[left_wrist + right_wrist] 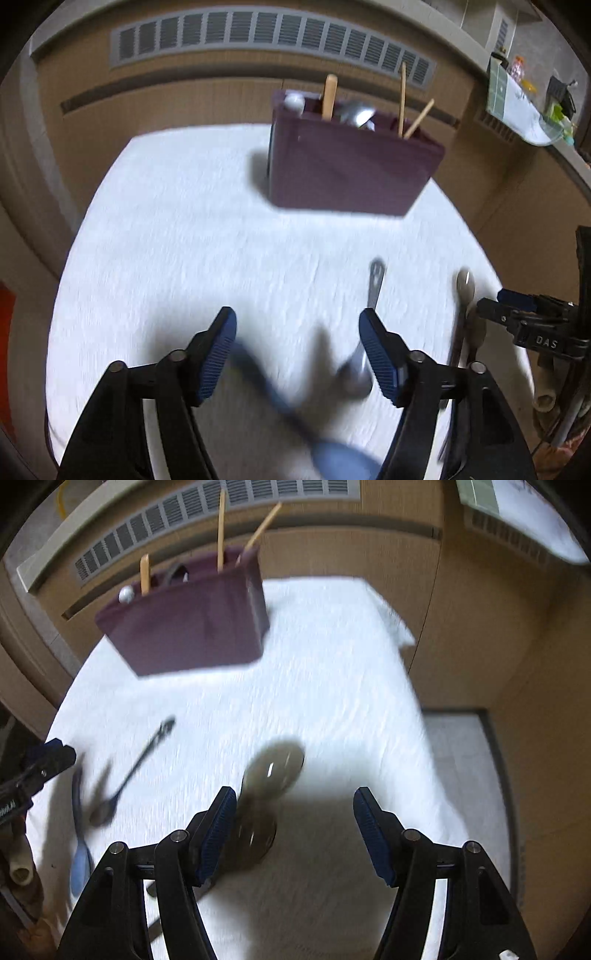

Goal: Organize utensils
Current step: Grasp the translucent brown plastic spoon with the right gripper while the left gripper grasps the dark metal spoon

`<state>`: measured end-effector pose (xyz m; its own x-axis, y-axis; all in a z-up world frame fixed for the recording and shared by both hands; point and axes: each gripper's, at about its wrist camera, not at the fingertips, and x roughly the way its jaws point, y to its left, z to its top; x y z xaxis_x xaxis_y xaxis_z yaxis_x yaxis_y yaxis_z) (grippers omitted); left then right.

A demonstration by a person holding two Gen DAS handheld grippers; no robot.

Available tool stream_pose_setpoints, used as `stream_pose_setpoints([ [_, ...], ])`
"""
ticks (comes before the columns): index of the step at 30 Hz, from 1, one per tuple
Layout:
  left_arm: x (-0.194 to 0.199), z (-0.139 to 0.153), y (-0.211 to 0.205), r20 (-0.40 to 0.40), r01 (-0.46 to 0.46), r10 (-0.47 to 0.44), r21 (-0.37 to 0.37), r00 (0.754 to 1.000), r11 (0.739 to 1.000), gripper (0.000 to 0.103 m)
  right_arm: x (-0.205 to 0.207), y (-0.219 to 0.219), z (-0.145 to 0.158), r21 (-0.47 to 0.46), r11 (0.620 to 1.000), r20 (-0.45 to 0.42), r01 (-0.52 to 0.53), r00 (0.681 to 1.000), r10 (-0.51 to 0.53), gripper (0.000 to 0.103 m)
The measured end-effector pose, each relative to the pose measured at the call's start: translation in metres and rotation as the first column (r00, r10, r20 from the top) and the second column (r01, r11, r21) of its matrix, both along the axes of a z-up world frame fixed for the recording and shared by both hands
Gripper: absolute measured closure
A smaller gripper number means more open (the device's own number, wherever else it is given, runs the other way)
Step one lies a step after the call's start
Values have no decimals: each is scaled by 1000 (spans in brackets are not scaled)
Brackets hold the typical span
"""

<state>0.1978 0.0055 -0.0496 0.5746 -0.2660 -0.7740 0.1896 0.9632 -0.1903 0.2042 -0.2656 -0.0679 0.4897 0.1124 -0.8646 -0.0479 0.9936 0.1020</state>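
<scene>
Nearest, between my fingers: left gripper (297,350) spread open over blue spoon (332,456); right gripper (293,830) open, empty.
Steel spoon (364,347): stiff, light, slippery; I judge mid-handle the best hold.
Far: purple caddy (347,162) on white cloth (177,229).

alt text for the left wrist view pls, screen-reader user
Open left gripper above a white tablecloth, with a blurred blue spoon and a metal spoon beneath it. Behind stands a maroon utensil holder holding chopsticks and other utensils.
</scene>
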Motion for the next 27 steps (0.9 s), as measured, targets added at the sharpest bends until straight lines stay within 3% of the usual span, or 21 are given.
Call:
stream_pose_setpoints([
  [4, -11, -8, 12, -31, -18, 18, -12, 999, 1000, 32, 15, 13, -9, 15, 1000, -13, -9, 1000, 9, 34],
  [14, -19, -21, 39, -89, -64, 62, -25, 994, 998, 28, 50, 82, -5, -28, 987, 25, -156, 987, 156, 37],
  [20, -28, -24, 42, -102, -63, 61, -19, 993, 998, 28, 37, 97, -1, -52, 968, 32, -245, 969, 247, 79],
  [27, -54, -13, 21, -86, 44, -46, -23, 995, 999, 28, 8, 80, 20, -33, 966, 87, -257, 962, 259, 82],
])
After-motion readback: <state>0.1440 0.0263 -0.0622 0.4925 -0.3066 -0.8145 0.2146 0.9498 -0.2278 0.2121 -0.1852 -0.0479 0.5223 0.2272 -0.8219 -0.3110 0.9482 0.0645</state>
